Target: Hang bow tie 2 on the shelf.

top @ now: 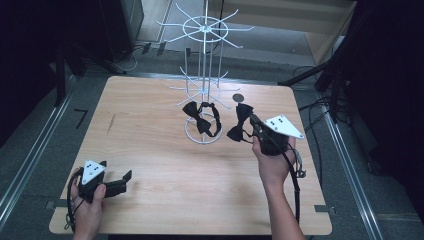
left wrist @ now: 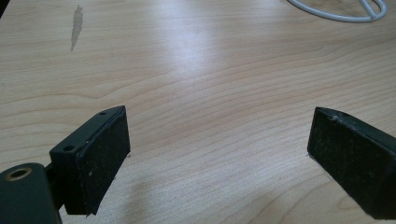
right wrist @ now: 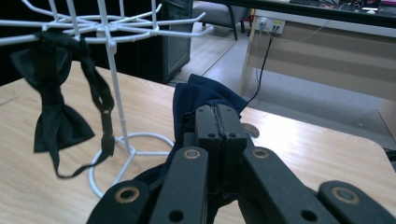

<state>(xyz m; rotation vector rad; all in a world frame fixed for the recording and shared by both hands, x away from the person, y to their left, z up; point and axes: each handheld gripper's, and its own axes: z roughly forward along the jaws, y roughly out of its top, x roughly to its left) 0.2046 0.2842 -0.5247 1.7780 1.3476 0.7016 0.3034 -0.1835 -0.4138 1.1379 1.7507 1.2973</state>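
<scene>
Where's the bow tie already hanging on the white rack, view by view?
High view: hung bow tie at centre, low on the white rack.
Left gripper view: not in it; the rack's base ring is top right.
Right gripper view: upper left.
Shared landmark: the rack.

Wide bare bench across the near and left side, plenty of room to sweep through. Mid-bench at the far side stands the white wire rack, prongs fanning out, a black bow tie dangling from its lower ring. Just right of it, a second bow tie crowds that gap.
</scene>
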